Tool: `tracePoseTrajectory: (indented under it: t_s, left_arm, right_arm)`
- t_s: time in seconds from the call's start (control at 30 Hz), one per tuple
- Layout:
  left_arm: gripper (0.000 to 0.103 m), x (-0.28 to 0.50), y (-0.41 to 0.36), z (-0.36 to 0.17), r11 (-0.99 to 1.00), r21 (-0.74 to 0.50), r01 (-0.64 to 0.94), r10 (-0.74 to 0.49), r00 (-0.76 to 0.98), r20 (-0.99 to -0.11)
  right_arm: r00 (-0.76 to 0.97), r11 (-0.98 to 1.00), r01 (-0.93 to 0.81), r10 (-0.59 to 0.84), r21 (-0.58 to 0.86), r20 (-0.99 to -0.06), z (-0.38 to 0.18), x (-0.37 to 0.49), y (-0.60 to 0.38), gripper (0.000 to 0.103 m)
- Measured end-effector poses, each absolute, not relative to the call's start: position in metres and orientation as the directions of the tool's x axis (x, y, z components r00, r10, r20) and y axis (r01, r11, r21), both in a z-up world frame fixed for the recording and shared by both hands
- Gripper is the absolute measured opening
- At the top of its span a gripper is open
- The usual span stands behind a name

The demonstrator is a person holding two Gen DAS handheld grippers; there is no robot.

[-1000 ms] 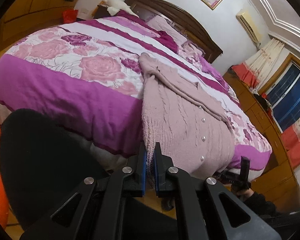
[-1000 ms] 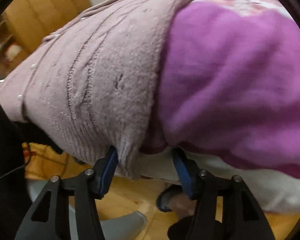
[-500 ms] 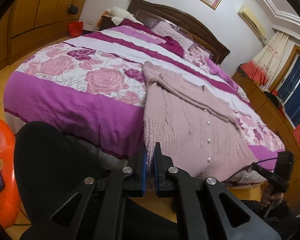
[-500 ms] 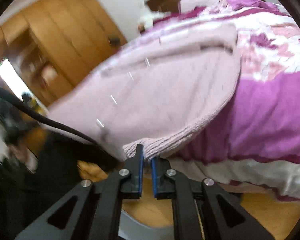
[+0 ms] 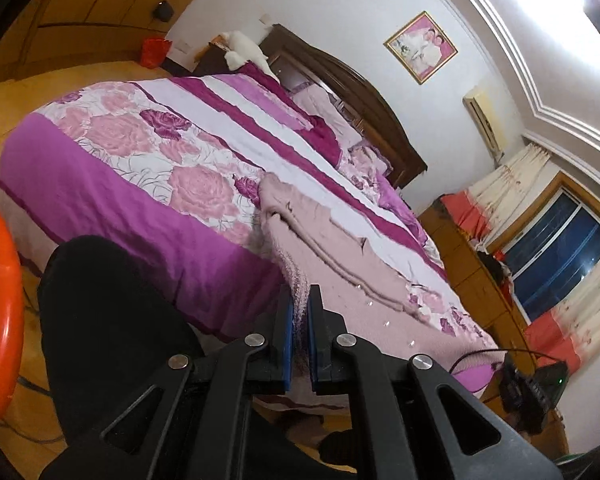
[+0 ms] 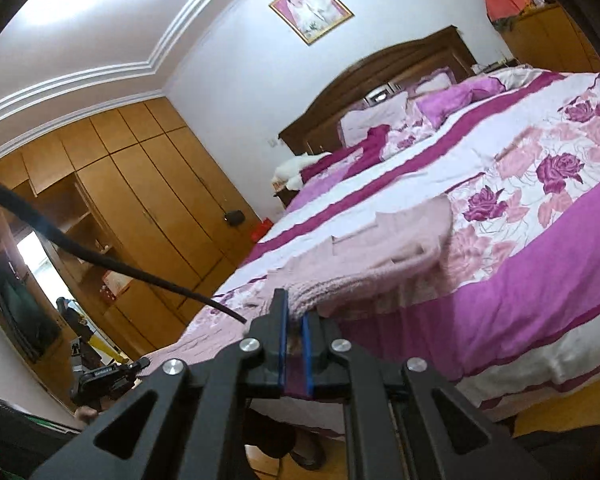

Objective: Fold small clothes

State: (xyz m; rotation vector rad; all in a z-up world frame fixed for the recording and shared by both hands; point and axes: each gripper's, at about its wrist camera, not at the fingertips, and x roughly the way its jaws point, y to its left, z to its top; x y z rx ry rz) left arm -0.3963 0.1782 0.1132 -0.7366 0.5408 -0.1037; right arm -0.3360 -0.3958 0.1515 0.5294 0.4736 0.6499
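Left gripper (image 5: 300, 320): jaws clamped on the cardigan (image 5: 340, 276) hem at its left corner, at the foot edge of the bed (image 5: 112, 184). Cardigan lies spread along the bed toward the headboard (image 5: 364, 96), buttons up, a sleeve folded across it. Right gripper (image 6: 294, 320): jaws clamped on the other hem corner, knit bunched just above the blue pads (image 6: 283, 336). Hem spans between both grippers.
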Motion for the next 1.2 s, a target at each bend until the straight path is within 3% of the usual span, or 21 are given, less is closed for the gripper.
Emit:
tracePoseTrajectory:
  t_s: [0.3, 0.63, 0.8, 1.0, 1.2]
  left_arm:
    - [0.000, -0.385, 0.171, 0.120, 0.768, -0.638, -0.061, -0.292, 0.852, -0.433]
    - [0.000, -0.304, 0.177, 0.148, 0.831, -0.554, -0.048, -0.260, 0.847, -0.463]
    - [0.000, -0.242, 0.184, 0.154, 0.756, -0.651, -0.069, -0.301, 0.846, -0.440]
    - [0.000, -0.174, 0.164, 0.170, 0.873, -0.472, -0.123, -0.147, 0.856, -0.496]
    - [0.000, -0.094, 0.159, 0.153, 0.900, -0.398, -0.177, -0.076, 0.836, -0.543]
  right_arm:
    - [0.735, 0.659, -0.393, 0.644, 0.641, -0.211, 0.149, -0.338, -0.407, 0.006]
    - [0.742, 0.679, -0.386, 0.631, 0.625, -0.227, 0.160, -0.268, -0.410, 0.006]
    - [0.765, 0.687, -0.351, 0.602, 0.637, -0.229, 0.154, -0.215, -0.404, 0.006]
    - [0.785, 0.717, -0.310, 0.563, 0.625, -0.257, 0.145, -0.138, -0.396, 0.006]
    - [0.787, 0.737, -0.242, 0.530, 0.632, -0.317, 0.123, -0.065, -0.396, 0.006]
